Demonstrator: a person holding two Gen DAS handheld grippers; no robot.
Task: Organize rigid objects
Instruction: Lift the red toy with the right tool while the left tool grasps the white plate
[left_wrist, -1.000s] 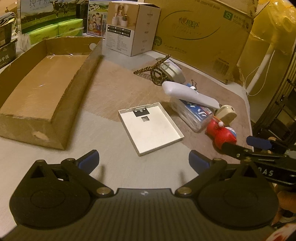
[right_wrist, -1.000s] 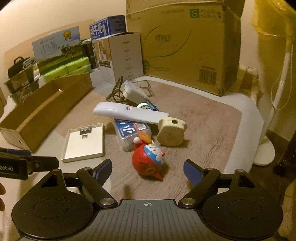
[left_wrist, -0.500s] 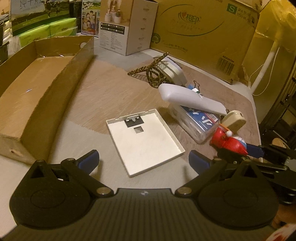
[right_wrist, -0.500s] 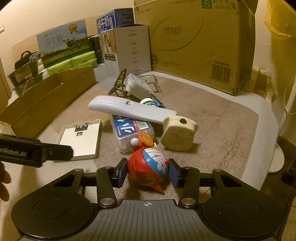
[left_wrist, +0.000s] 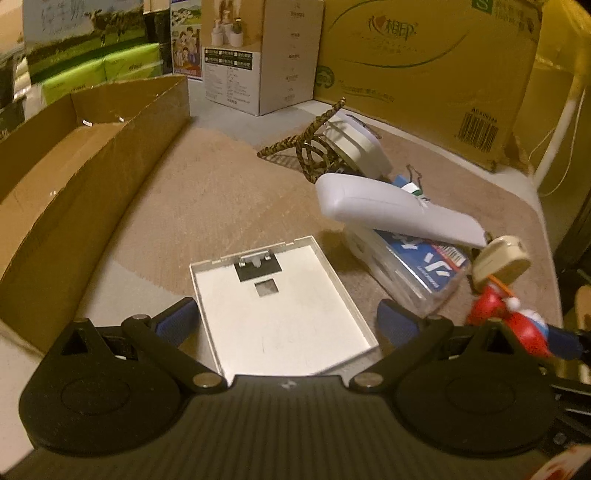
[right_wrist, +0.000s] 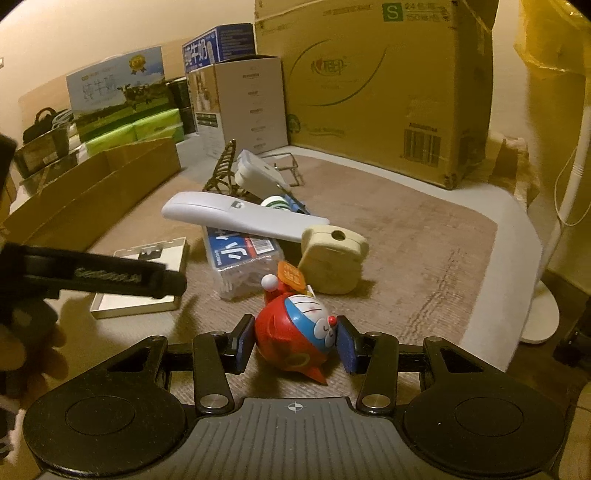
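Slippage threatens the rounded red Doraemon toy (right_wrist: 295, 338), low centre of frame, clamped by the right gripper (right_wrist: 295, 341), while the left gripper (left_wrist: 284, 323) stays spread over the white tray (left_wrist: 280, 306).

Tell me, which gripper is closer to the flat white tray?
Left. The left gripper hovers open with the white tray between its fingers; the right gripper sits off beside it, clamped on the red toy.

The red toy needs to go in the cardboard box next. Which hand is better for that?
Right. The right gripper already pinches the red toy; the left gripper is open over the white tray.
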